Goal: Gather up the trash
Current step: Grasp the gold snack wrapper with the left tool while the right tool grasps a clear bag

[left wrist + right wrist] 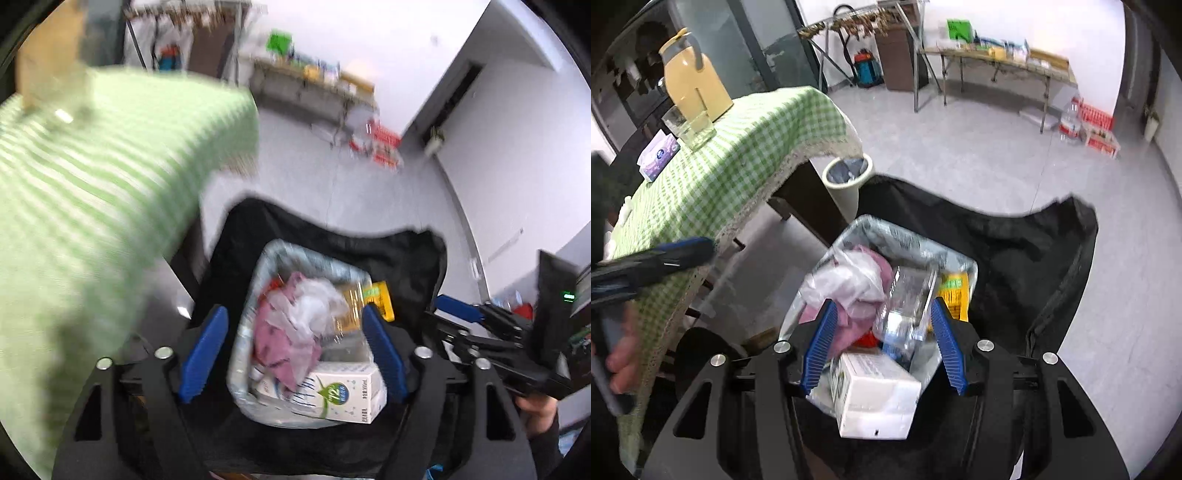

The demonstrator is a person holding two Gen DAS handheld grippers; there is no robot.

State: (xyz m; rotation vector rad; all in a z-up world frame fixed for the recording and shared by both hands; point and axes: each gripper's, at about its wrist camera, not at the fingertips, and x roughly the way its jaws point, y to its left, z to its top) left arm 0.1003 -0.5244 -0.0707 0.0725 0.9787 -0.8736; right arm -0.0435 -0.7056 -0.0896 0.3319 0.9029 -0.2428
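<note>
Fingers: left gripper (293, 352) spread wide, right gripper (884, 345) half open, both empty above the clear trash bag (886, 236). Bag: full, inside the black sack (1027, 258), beside the counter (738, 155). You gather its rim evenly.

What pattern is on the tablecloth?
Green and white checks on the tablecloth, sharpest in the right wrist view.
</note>
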